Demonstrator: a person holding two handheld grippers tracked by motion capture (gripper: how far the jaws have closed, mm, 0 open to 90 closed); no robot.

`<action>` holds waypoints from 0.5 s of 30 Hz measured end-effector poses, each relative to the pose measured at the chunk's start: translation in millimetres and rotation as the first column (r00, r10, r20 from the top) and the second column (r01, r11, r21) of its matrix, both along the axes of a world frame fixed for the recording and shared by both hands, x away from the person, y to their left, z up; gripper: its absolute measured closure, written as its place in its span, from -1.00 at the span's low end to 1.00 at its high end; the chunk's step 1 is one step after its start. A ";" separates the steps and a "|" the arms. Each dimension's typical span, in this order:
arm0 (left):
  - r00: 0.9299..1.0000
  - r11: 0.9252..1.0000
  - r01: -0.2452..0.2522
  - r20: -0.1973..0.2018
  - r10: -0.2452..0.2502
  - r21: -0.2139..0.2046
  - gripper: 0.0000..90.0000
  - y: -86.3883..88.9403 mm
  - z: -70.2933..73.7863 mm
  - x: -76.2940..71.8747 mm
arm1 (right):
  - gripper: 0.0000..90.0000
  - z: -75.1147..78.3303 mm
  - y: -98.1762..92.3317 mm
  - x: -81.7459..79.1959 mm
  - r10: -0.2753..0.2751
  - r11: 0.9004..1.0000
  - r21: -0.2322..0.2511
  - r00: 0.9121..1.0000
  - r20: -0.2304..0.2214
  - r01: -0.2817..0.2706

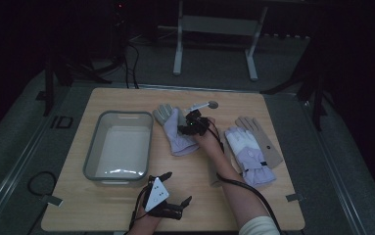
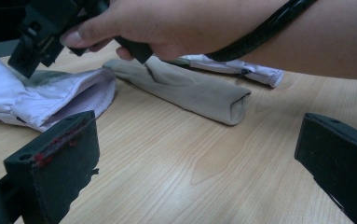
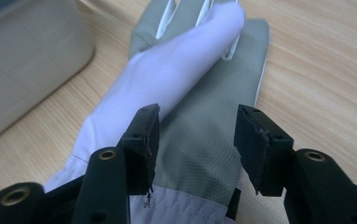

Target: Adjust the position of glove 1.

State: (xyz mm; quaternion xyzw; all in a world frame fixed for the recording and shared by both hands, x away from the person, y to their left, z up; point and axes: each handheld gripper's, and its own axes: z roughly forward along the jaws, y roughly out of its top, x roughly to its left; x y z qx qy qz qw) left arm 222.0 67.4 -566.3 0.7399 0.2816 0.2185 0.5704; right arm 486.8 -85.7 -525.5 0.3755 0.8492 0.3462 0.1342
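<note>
We stretch our right forearm forward, right gripper (image 3: 192, 140) poised over the lilac-and-grey glove (image 3: 199, 93), jaws half open, gripping nothing; left gripper (image 2: 190, 163) rests wide open, empty.

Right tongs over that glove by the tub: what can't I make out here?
- Contact: right tongs straddle the near glove with jaws apart; pad contact is unclear in the right gripper view.
- High view: the hand covers the glove's cuff.
- Left gripper view: the forearm hides most of the far glove.
</note>
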 end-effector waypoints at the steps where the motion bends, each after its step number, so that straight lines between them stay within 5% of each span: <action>1: 1.000 1.000 0.000 0.000 0.000 -0.001 -1.00 0.0 0.0 0.0 | 0.10 -2.0 0.6 0.3 0.000 1.000 -0.008 1.000 -0.001 0.000; 5: 1.000 1.000 -0.003 -0.001 0.003 -0.005 -1.00 0.2 -0.1 0.0 | 0.12 -13.4 3.3 0.4 0.016 0.999 -0.038 1.000 -0.001 -0.016; 15: 1.000 1.000 -0.004 -0.005 0.004 -0.005 -1.00 0.1 -0.1 0.4 | 0.29 -21.5 2.8 -2.3 0.005 1.000 -0.013 1.000 -0.013 -0.005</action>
